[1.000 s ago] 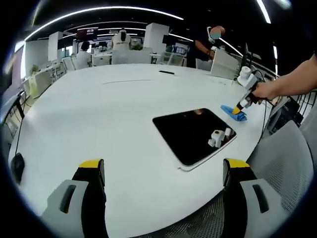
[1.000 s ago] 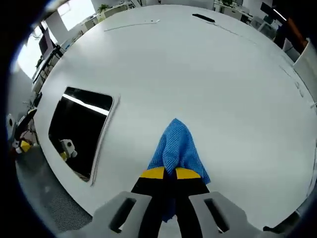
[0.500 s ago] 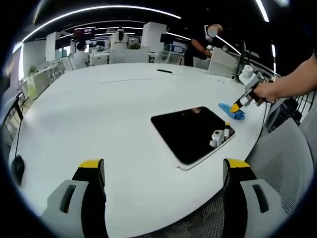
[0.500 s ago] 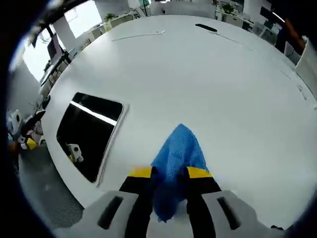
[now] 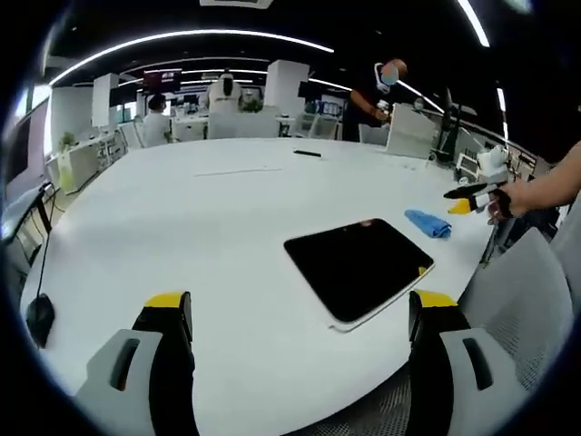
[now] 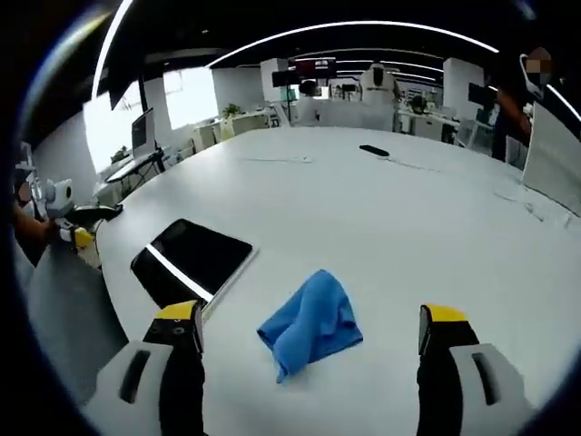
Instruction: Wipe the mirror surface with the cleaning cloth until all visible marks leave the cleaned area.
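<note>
The mirror (image 5: 358,266) is a dark rectangular slab lying flat on the white round table (image 5: 182,218); it also lies at the left in the right gripper view (image 6: 189,261). A crumpled blue cleaning cloth (image 6: 310,322) rests on the table just right of the mirror's edge, small in the left gripper view (image 5: 428,222). My right gripper (image 6: 311,334) is open, its jaws spread on either side of the cloth and drawn back from it; it appears at the right edge of the left gripper view (image 5: 467,199), held by a hand. My left gripper (image 5: 300,316) is open over the table's near edge.
A black object (image 6: 373,150) and a thin cable (image 5: 232,172) lie on the far side of the table. Grey mesh chairs (image 5: 513,291) stand at the table's rim. A black mouse-like item (image 5: 40,318) sits at the left. People and desks are in the background.
My right gripper opened, let go of the blue cloth onto the table and pulled back and up. The left gripper stayed open and hardly moved.
</note>
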`<state>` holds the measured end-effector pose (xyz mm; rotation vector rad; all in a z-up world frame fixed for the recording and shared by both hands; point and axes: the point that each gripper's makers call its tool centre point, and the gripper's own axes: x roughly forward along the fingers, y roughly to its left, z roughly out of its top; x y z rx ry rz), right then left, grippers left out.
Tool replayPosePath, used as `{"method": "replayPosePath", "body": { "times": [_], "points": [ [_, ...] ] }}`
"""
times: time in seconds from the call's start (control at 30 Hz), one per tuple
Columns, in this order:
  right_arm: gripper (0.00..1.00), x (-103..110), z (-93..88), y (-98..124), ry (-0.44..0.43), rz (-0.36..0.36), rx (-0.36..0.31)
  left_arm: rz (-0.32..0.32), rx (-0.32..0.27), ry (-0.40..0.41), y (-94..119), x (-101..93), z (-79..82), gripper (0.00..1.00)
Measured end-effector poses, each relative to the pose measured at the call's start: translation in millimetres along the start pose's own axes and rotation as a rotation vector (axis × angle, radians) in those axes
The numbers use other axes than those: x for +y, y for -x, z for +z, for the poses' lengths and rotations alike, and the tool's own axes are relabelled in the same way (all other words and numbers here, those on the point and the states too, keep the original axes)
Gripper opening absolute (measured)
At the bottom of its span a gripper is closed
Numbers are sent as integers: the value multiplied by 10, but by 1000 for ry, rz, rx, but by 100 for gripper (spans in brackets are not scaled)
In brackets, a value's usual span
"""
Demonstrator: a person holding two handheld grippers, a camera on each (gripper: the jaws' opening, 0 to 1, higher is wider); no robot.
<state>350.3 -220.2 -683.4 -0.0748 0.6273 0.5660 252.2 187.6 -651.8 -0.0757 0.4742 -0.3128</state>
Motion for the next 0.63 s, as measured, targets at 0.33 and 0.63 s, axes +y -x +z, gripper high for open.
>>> {"method": "replayPosePath", "body": {
  "times": [0.33,0.63],
  "points": [
    [98,93,-306,373,10,7,-7,5,62,-7,68,-28,-172,99],
    [98,206,-272,319,19,28,-33,4,73,3,41,-10,-210,99]
  ]
}}
